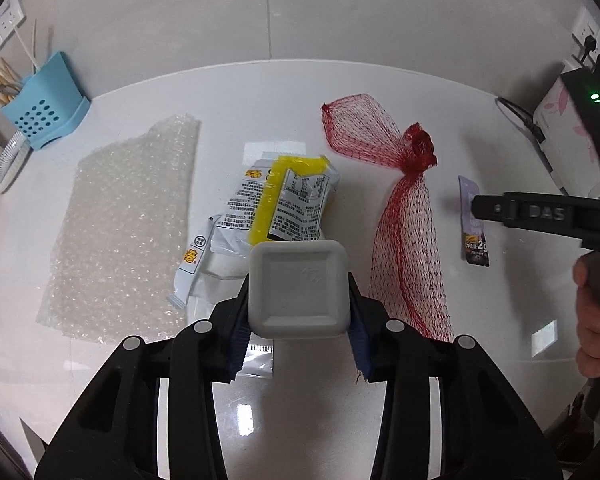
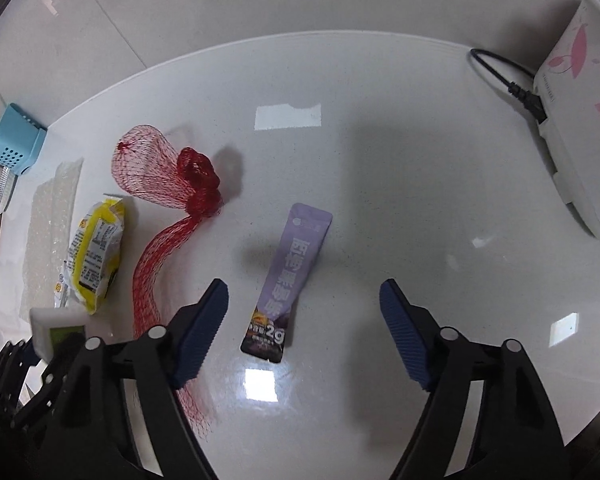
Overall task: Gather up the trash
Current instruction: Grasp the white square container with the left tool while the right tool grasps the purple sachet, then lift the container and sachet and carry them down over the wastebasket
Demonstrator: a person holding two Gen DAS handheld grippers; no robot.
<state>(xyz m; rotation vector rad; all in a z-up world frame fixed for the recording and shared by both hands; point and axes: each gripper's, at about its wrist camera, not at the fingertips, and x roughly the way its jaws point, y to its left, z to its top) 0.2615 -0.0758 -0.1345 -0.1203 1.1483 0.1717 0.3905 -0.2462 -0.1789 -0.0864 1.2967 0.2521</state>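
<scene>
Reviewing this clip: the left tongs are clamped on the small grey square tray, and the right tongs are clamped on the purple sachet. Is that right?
Not quite. The left tongs do clamp the grey square tray, but the right tongs are open: the purple sachet lies flat on the counter between the pads, touching neither. The right wrist view shows this.
</scene>
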